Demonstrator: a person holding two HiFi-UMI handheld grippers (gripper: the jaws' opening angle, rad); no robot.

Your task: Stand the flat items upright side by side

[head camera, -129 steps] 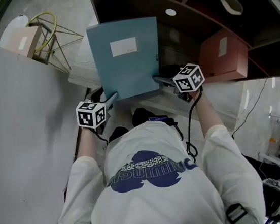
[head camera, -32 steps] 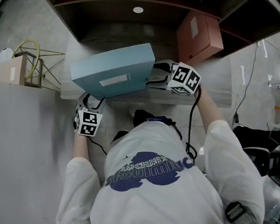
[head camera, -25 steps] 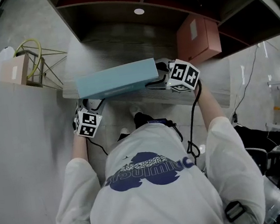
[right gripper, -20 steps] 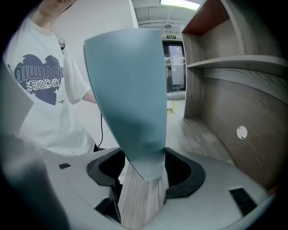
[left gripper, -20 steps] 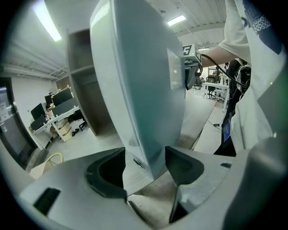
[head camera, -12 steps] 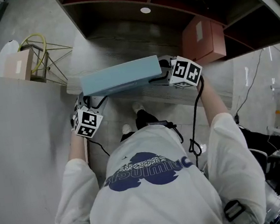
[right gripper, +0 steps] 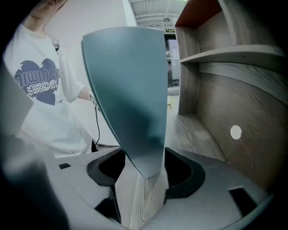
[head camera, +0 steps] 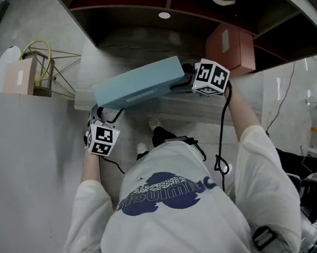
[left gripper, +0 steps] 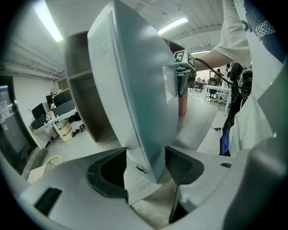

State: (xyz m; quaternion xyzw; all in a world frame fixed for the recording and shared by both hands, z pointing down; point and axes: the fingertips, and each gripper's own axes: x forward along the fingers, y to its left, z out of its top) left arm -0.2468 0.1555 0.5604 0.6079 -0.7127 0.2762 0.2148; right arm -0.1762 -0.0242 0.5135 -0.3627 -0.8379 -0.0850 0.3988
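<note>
The head view looks steeply down from above the person (head camera: pixel 169 208), with the shelf unit (head camera: pixel 135 39) ahead. The left gripper view looks along its jaws, very near, toward the person's right side; the right gripper view looks the opposite way. All three views share the blue file (head camera: pixel 138 85).

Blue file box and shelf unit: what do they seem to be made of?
Blue file box: probably plastic, smooth and semi-matte, judging by its soft sheen and ribbed edge. Shelf unit: wood or wood-look laminate, matte, with grey-brown grain lines; which of the two is unclear.
</note>
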